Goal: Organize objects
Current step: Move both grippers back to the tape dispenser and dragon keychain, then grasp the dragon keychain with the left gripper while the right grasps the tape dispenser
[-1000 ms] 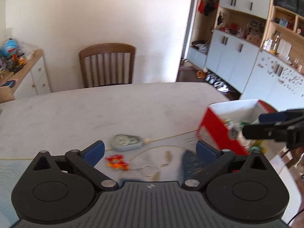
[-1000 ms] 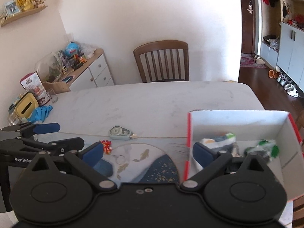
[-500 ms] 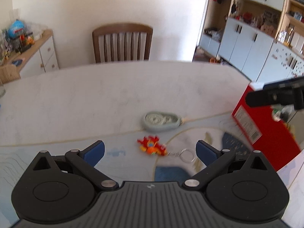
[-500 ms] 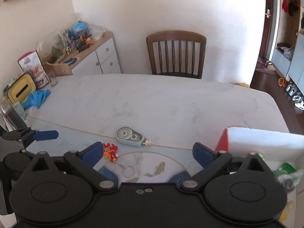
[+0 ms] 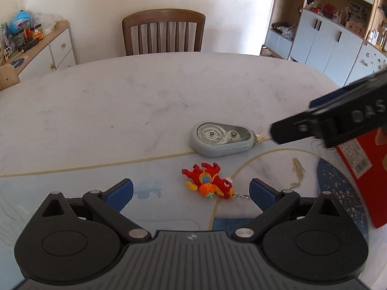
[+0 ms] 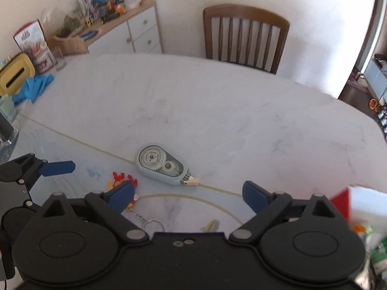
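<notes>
A: Entry, count on the surface (image 5: 101, 101). You have one grey correction-tape dispenser (image 5: 222, 139) lying flat on the pale marble part, its white tip pointing toward the red box (image 5: 362, 169). One red and orange dragon keychain (image 5: 209, 183) lies just nearer you, on the blue patterned mat (image 5: 150, 181), apart from the dispenser. Its chain ends in one metal key ring (image 6: 153, 224).

B: And the tools?

A: Two. Your left tool (image 5: 191, 189) is spread wide, nothing between its two blue pads (image 5: 121, 191); the keychain sits in the gap ahead of them, untouched. Your right tool (image 6: 187, 193) is likewise spread and holds nothing. The dispenser lies ahead of it, between the lines of its fingers, and its left pad (image 6: 122, 195) overlaps the keychain in the right wrist view.

B: The box?

A: One, red outside, white inside, at the right edge of the surface. From the right wrist view only a blurred corner shows, with green and white packaging inside; I cannot count those items.

B: Anything else?

A: One wooden chair (image 5: 163, 32) at the far side, one white sideboard (image 6: 130, 31) with clutter, one blue cloth (image 6: 33, 88), one yellow box (image 6: 14, 75), one drinking glass (image 6: 59, 59).
</notes>
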